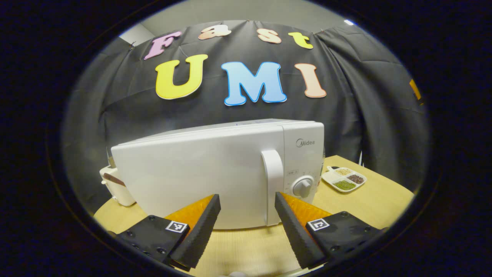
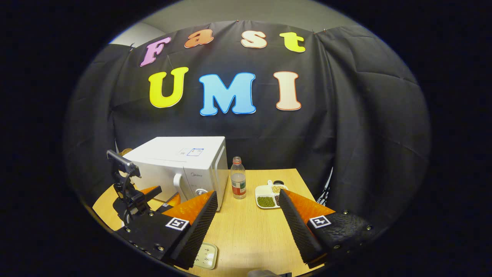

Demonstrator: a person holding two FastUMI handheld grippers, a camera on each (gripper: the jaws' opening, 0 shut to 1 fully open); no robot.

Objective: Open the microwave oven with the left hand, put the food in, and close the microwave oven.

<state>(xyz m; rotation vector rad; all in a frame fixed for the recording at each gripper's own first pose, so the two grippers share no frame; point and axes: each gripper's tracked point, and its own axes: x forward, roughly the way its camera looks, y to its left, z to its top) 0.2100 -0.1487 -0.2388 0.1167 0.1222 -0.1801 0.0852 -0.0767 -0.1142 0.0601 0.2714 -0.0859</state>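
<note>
Left tongs (image 1: pixel 248 202) agape before microwave (image 1: pixel 215 169) handle (image 1: pixel 273 184).

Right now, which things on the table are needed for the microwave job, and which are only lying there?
For the job:
- microwave oven, door shut, with its door handle
- left gripper, open in front of the handle
- divided dish of beans and grains, probably the food

Lying about:
- plastic bottle
- small white appliance behind the oven
- pale square item near the right gripper

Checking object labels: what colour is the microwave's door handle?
White, like the microwave oven; the door handle shows best in the left gripper view.
</note>
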